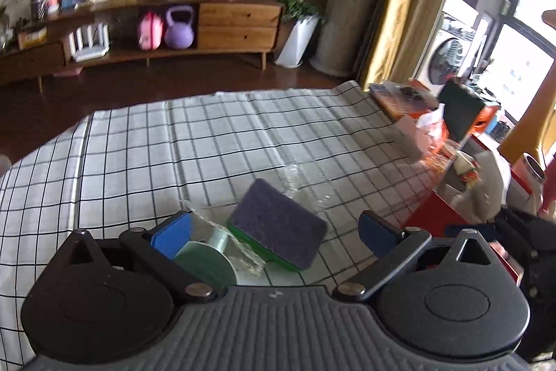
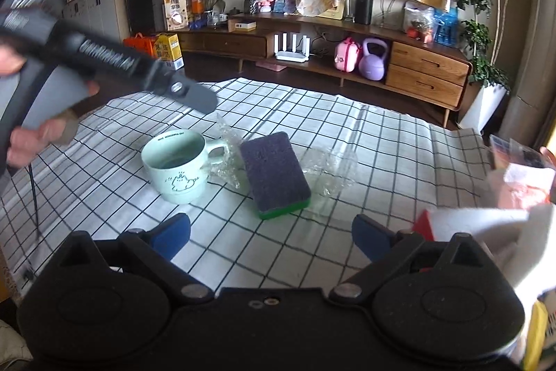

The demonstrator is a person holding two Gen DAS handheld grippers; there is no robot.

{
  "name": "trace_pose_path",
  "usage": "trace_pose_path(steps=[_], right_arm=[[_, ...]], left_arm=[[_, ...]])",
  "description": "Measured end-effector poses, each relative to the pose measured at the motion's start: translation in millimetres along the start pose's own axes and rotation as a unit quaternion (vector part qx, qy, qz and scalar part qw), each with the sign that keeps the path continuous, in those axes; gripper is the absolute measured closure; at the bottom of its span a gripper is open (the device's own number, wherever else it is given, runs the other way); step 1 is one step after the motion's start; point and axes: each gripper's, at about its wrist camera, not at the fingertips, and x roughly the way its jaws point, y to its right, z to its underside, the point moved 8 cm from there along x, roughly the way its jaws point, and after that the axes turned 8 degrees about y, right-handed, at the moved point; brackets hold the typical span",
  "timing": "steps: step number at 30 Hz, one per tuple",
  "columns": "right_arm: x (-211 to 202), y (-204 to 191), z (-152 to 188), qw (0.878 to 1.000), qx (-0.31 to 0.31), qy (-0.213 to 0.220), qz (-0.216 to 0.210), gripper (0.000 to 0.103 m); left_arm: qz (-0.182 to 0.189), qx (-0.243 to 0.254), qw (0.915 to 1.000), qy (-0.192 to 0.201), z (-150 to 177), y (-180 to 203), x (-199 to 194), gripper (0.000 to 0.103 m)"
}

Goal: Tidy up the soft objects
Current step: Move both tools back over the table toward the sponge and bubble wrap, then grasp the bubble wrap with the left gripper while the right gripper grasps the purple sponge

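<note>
A purple-topped sponge with a green base [image 2: 274,174] lies on the checked tablecloth [image 2: 382,141], beside a pale green mug [image 2: 175,166] and crumpled clear plastic wrap [image 2: 328,169]. My right gripper [image 2: 271,237] is open and empty, hovering just in front of the sponge. In the left wrist view my left gripper [image 1: 274,233] is open over the sponge [image 1: 278,226] and the mug [image 1: 205,261], which sits by its left finger. The left gripper also shows in the right wrist view [image 2: 194,96], held above the mug at the upper left.
A red box with cloths and packets [image 1: 448,193] stands at the table's right side. More clear wrap [image 1: 302,183] lies behind the sponge. A wooden sideboard [image 2: 427,72] with a purple kettlebell [image 2: 373,59] stands beyond the table.
</note>
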Motion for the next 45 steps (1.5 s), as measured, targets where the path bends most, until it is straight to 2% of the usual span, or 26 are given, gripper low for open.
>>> trace_pose_path(steps=[9, 15, 17, 19, 25, 30, 34, 36, 39, 41, 42, 45], right_arm=[[61.4, -1.3, -12.6, 1.000, -0.025, -0.015, -0.002, 0.004], [102.1, 1.5, -12.0, 0.998, -0.047, -0.034, 0.007, 0.004], [113.7, 0.5, -10.9, 0.998, -0.057, -0.039, 0.009, 0.004], [124.3, 0.1, -9.6, 0.997, -0.062, -0.041, 0.007, 0.004], [147.5, -2.6, -9.8, 0.997, -0.065, -0.047, 0.005, 0.005], [160.2, -3.9, -9.1, 0.996, -0.074, -0.050, 0.008, 0.005], [169.7, -2.4, -4.7, 0.996, -0.069, -0.061, 0.010, 0.005], [172.8, -1.1, -1.7, 0.995, -0.074, -0.064, 0.018, 0.006], [174.8, 3.2, 0.6, 0.996, -0.062, -0.065, 0.027, 0.010], [174.3, 6.3, 1.1, 0.996, -0.045, -0.067, 0.023, 0.016], [172.8, 6.3, 1.4, 0.997, -0.041, -0.066, 0.022, 0.022], [168.7, 8.0, 0.9, 0.997, -0.037, -0.063, 0.027, 0.024]], left_arm=[[-0.031, -0.056, 0.9961, -0.062, 0.1, -56.1, 68.0, 0.000], [-0.038, -0.083, 0.9912, -0.096, 8.1, -79.9, 96.9, 0.001], [-0.038, -0.085, 0.9904, -0.103, 9.9, -83.1, 102.7, 0.004], [-0.032, -0.089, 0.9894, -0.110, 12.3, -85.7, 107.9, 0.014], [-0.014, -0.093, 0.9870, -0.131, 22.5, -84.8, 121.1, 0.030], [-0.004, -0.095, 0.9858, -0.138, 26.9, -81.3, 129.2, 0.033], [0.007, -0.099, 0.9846, -0.143, 28.9, -78.2, 133.8, 0.055], [0.010, -0.103, 0.9839, -0.146, 30.0, -77.5, 135.8, 0.063], [0.014, -0.102, 0.9841, -0.145, 30.8, -75.1, 135.4, 0.071], [0.015, -0.101, 0.9853, -0.137, 29.0, -73.3, 133.1, 0.081], [0.015, -0.100, 0.9858, -0.134, 28.2, -72.3, 131.6, 0.086], [0.009, -0.097, 0.9872, -0.126, 27.1, -70.3, 126.8, 0.092]])
